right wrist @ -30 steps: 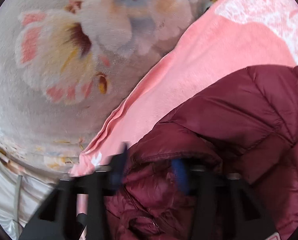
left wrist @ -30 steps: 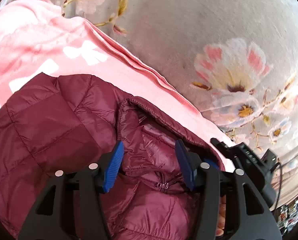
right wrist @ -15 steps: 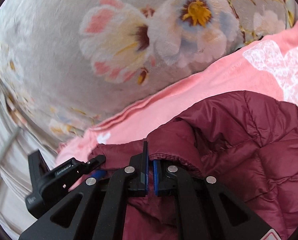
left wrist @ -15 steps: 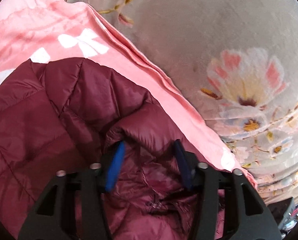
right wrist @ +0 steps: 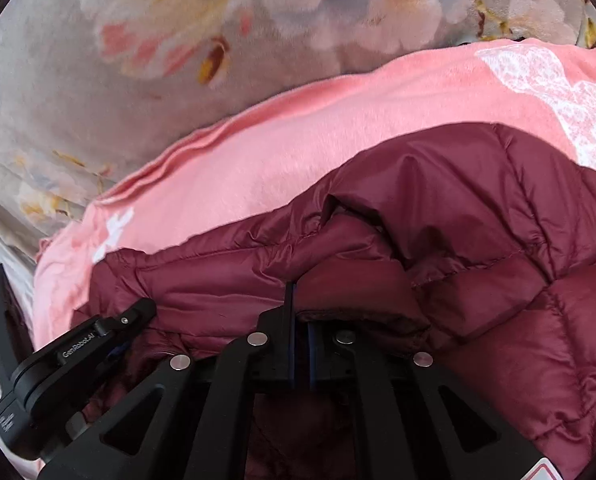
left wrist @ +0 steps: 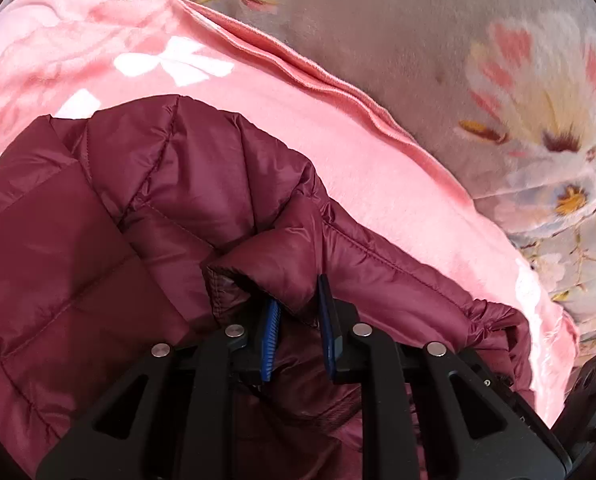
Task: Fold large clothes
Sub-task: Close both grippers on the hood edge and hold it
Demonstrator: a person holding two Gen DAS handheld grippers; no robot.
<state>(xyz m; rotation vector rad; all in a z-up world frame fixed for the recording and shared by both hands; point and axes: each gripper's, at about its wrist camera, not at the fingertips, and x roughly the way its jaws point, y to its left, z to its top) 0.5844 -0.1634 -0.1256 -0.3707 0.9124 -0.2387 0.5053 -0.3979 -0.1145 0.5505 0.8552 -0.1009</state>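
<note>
pinching glossy quilted maroon jacket (left wrist: 138,208) folds, left gripper (left wrist: 298,320) and right gripper (right wrist: 301,312) clamp over fuzzy pink blanket (left wrist: 377,168).

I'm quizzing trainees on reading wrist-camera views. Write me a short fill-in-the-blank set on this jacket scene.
1. The quilted puffer jacket is ____ in colour.
2. The jacket lies on a ____ blanket with white shapes.
3. The right gripper has its jaws ____ on the jacket's edge.
4. Under the blanket is a grey cover printed with ____.

Missing words: maroon; pink; shut; flowers
</note>
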